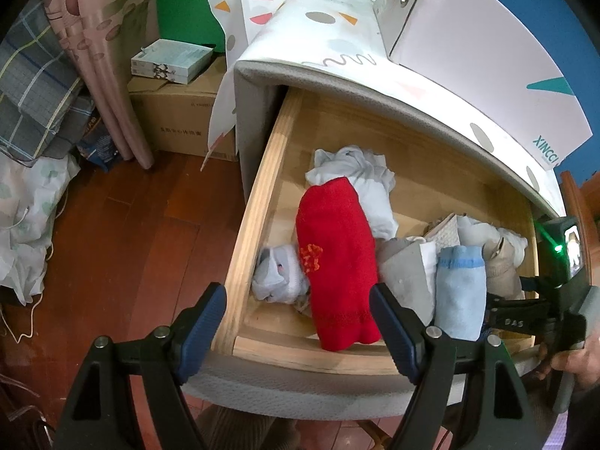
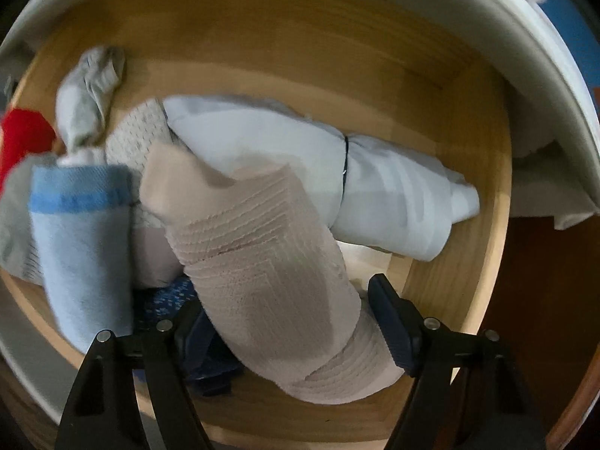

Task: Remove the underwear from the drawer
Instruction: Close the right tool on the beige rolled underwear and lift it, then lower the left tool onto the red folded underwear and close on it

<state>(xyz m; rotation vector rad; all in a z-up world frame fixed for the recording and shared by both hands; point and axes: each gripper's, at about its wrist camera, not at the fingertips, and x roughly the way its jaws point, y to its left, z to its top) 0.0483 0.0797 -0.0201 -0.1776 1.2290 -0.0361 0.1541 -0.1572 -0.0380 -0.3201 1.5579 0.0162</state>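
The open drawer (image 1: pixel 258 202) is full; the right claw (image 2: pixel 288 322) straddles the beige rolled underwear (image 2: pixel 270 262), grip uncertain, while the left claw (image 1: pixel 300 300) hangs wide and empty.

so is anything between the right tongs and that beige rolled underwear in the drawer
Nothing visible. The right tongs already straddle the beige rolled underwear with one finger on each side of it. The light blue roll lies beside it on the left, the white bundle behind it, and neither sits between the jaws.
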